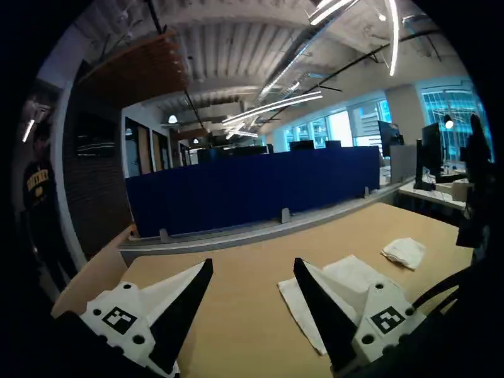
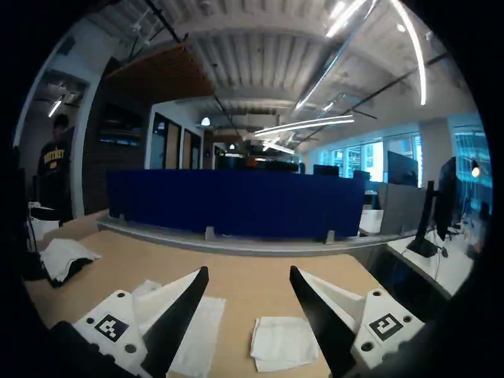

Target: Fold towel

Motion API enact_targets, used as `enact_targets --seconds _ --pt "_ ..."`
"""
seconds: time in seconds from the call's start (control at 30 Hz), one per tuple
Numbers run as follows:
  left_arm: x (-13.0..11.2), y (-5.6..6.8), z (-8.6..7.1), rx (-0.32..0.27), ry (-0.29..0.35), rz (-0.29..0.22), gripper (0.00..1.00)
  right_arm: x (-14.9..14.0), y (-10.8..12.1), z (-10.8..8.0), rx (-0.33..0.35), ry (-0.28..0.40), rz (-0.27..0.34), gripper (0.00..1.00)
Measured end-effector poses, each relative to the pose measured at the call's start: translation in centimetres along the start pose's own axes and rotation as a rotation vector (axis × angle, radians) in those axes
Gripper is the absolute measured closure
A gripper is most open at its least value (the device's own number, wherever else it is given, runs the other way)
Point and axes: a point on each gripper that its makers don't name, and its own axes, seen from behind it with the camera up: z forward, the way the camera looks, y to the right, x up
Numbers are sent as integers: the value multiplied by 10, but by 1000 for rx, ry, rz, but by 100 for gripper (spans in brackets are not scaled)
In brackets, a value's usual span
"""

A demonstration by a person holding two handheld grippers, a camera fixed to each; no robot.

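Evidently pre-grasp: in the left gripper view the left gripper [image 1: 252,268] hovers open, empty, flat white cloth towel [image 1: 353,268] lying near right on the tan wooden table [image 1: 252,315]. Right gripper view: right gripper [image 2: 247,274] likewise open, towel near left; next, pinch its corners.

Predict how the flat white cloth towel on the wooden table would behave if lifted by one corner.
The flat white cloth towel lies thin and flush on the wooden table, so it would probably droop limply. It looks light, likely sliding or bunching if pushed. The small folded white towel nearby hints at pliable fabric.
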Motion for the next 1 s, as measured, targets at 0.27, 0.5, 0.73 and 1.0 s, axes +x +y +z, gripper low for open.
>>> enact_targets --seconds 0.27,0.5,0.73,1.0 --pt "-30 66 11 -189 -113 82 5 -33 -32 -14 220 -226 -69 0" --pt "-57 106 -2 -370 -246 126 5 -62 -61 -33 413 -403 -106 0" --pt "-65 115 -3 -406 -280 122 5 -70 -68 -32 445 -441 -129 0" --pt "-87 122 0 -417 -317 137 5 -99 -72 -30 454 -479 -165 0"
